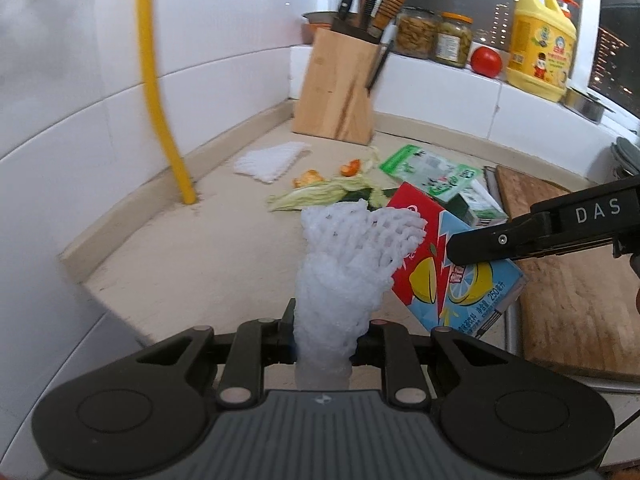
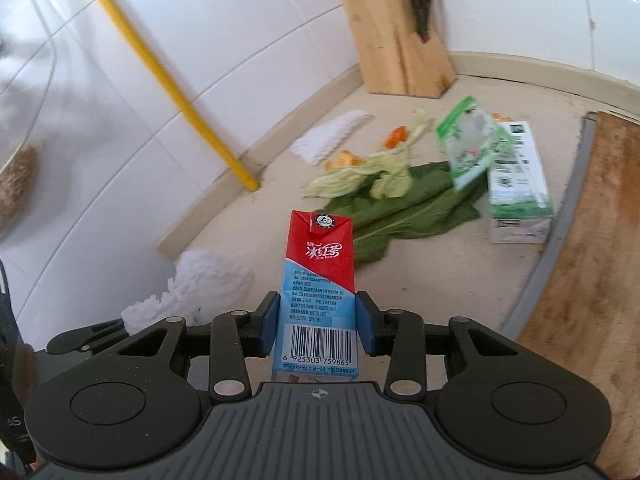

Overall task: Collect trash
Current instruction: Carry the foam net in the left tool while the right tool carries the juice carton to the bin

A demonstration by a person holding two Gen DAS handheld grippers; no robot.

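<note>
A: Status? 2 grippers, both loaded?

B: Yes. Left gripper clamps the white foam net; right gripper squeezes the iced tea carton between its blue pads. Both items are off the counter.

A: So the pick step is done?

B: Looks so. Carry to a bin comes next; no bin in view.

A: Leftovers?

B: From the right wrist: green leaf at 12 o'clock, cabbage scraps beyond it, green pouch and milk carton at 1, second foam net at 11 by the yellow pipe.

A: Risk?

B: The foam is soft; it could slip.
</note>
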